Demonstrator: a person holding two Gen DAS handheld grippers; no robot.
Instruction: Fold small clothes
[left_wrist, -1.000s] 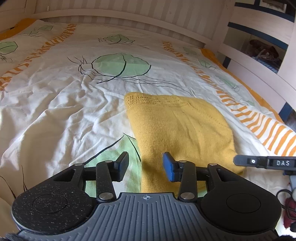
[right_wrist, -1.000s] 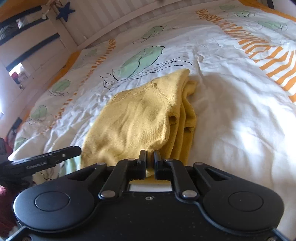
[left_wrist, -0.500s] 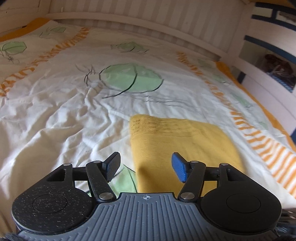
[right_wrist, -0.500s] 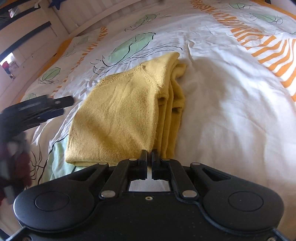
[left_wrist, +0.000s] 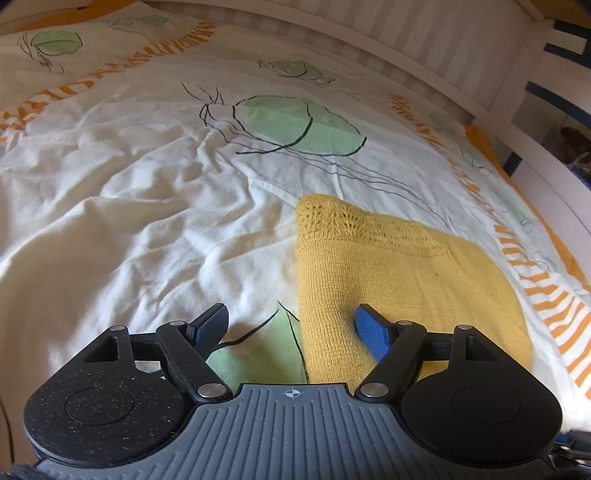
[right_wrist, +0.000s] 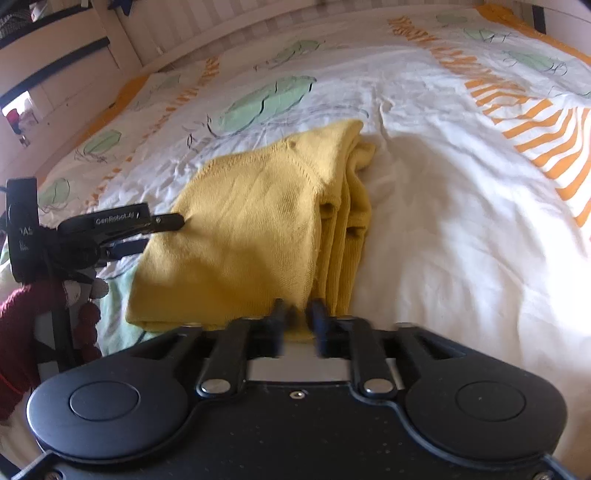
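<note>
A yellow knitted garment (left_wrist: 399, 280) lies folded on the bed, its stacked folds showing along the right side of the garment (right_wrist: 258, 221) in the right wrist view. My left gripper (left_wrist: 291, 328) is open and its jaws are still opening. It straddles the garment's near left edge, with its blue right pad (left_wrist: 371, 332) over the knit. From the right wrist view, the left gripper (right_wrist: 155, 234) sits at the garment's left side. My right gripper (right_wrist: 299, 317) is opening at the near hem. Yellow fabric shows between its blurred fingers, and they do not press on it.
The white duvet (left_wrist: 147, 221) with green leaves and orange stripes covers the whole bed. A white slatted bed frame (left_wrist: 406, 40) runs along the far side. Shelves (right_wrist: 55, 59) stand beyond the bed. A dark red sleeve (right_wrist: 22, 314) holds the left gripper.
My right gripper's jaws, shut before, have come apart at the hem. The left gripper's jaws have widened, and it has moved in lower at the garment's left edge.
</note>
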